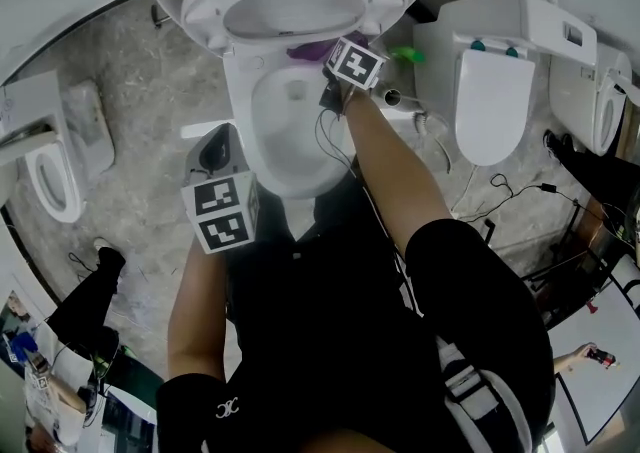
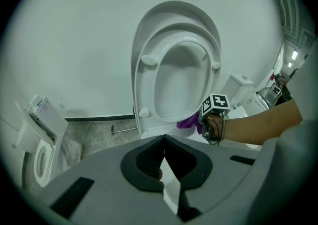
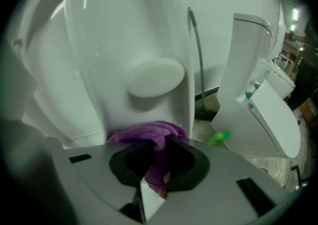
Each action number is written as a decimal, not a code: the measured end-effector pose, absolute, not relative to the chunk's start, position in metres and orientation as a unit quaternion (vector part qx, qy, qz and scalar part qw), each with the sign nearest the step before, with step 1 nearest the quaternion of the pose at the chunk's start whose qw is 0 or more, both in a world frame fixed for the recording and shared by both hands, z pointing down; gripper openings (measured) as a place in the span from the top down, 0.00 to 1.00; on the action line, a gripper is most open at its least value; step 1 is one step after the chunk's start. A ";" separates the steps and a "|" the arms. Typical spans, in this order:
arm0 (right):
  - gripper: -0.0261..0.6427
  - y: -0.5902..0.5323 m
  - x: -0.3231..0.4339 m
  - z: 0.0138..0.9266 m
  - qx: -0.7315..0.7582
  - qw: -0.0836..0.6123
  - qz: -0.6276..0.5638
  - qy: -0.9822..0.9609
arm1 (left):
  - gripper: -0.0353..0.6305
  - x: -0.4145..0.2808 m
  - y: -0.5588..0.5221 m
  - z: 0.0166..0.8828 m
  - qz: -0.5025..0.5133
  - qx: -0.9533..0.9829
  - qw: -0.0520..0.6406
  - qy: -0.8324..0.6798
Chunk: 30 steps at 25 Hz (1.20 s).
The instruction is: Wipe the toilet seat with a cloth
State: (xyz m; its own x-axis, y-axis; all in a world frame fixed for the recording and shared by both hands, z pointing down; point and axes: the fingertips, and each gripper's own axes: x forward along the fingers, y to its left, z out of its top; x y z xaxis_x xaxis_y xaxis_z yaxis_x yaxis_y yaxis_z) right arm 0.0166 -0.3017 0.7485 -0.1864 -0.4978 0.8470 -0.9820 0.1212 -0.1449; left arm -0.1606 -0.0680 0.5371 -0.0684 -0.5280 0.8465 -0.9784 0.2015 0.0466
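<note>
The white toilet stands with its seat [image 1: 205, 9] and lid raised against the wall above the open bowl [image 1: 262, 106]. In the left gripper view the raised seat [image 2: 149, 77] faces me. A purple cloth [image 3: 146, 132] is pinched in my right gripper [image 3: 158, 169], which is shut on it close under the raised seat's bumper [image 3: 155, 77]. From the head view the right gripper [image 1: 324, 63] sits at the bowl's back right rim with the cloth [image 1: 313, 46] bunched ahead of it. My left gripper [image 1: 218, 143] hovers at the bowl's left side, shut and empty [image 2: 164, 153].
Other white toilets stand to the left [image 1: 50, 166] and right [image 1: 495, 91]. A green spray bottle [image 1: 408, 55] lies on the floor between toilets, also green in the right gripper view [image 3: 218, 138]. Cables [image 1: 500, 191] trail on the grey floor at right.
</note>
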 end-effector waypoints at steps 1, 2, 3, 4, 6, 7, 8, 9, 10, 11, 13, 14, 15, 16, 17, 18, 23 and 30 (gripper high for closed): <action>0.87 -0.305 0.022 0.744 0.554 0.320 0.372 -0.672 | 0.94 -0.157 -0.071 0.535 0.289 0.562 0.387 -0.671; 0.87 -0.307 0.027 0.740 0.559 0.316 0.371 -0.670 | 0.94 -0.153 -0.074 0.532 0.288 0.562 0.387 -0.672; 0.87 -0.309 0.032 0.737 0.563 0.314 0.371 -0.668 | 0.94 -0.150 -0.076 0.530 0.287 0.563 0.386 -0.672; 0.87 -0.310 0.035 0.734 0.566 0.311 0.371 -0.667 | 0.94 -0.147 -0.078 0.529 0.286 0.564 0.385 -0.673; 0.87 -0.312 0.037 0.729 0.568 0.306 0.375 -0.666 | 0.94 -0.143 -0.083 0.525 0.284 0.565 0.382 -0.674; 0.87 -0.312 0.037 0.725 0.568 0.303 0.376 -0.667 | 0.94 -0.141 -0.086 0.523 0.283 0.566 0.381 -0.674; 0.87 -0.313 0.038 0.721 0.568 0.299 0.376 -0.669 | 0.94 -0.138 -0.088 0.520 0.281 0.567 0.379 -0.675; 0.87 -0.313 0.039 0.716 0.567 0.294 0.374 -0.672 | 0.94 -0.136 -0.089 0.517 0.280 0.569 0.378 -0.675; 0.87 -0.314 0.039 0.710 0.567 0.291 0.370 -0.676 | 0.94 -0.134 -0.090 0.514 0.279 0.570 0.376 -0.675; 0.87 -0.314 0.040 0.704 0.566 0.289 0.367 -0.680 | 0.94 -0.133 -0.091 0.511 0.278 0.572 0.374 -0.675; 0.87 -0.311 0.041 0.695 0.561 0.292 0.364 -0.684 | 0.94 -0.131 -0.090 0.505 0.277 0.573 0.372 -0.675; 0.87 -0.308 0.042 0.691 0.558 0.295 0.363 -0.685 | 0.94 -0.130 -0.089 0.501 0.276 0.574 0.371 -0.676; 0.87 -0.304 0.044 0.687 0.556 0.297 0.361 -0.687 | 0.94 -0.130 -0.089 0.498 0.275 0.574 0.369 -0.677; 0.87 -0.302 0.046 0.682 0.555 0.299 0.359 -0.688 | 0.94 -0.130 -0.088 0.495 0.272 0.575 0.365 -0.680; 0.87 -0.299 0.047 0.676 0.555 0.298 0.357 -0.689 | 0.94 -0.131 -0.088 0.491 0.268 0.576 0.361 -0.682; 0.87 -0.298 0.049 0.670 0.556 0.297 0.355 -0.691 | 0.94 -0.130 -0.088 0.487 0.265 0.577 0.359 -0.684; 0.87 -0.296 0.054 0.639 0.555 0.299 0.343 -0.696 | 0.94 -0.127 -0.085 0.465 0.258 0.580 0.356 -0.686; 0.87 -0.315 0.043 0.592 0.558 0.263 0.330 -0.714 | 0.94 -0.126 -0.085 0.444 0.245 0.588 0.349 -0.688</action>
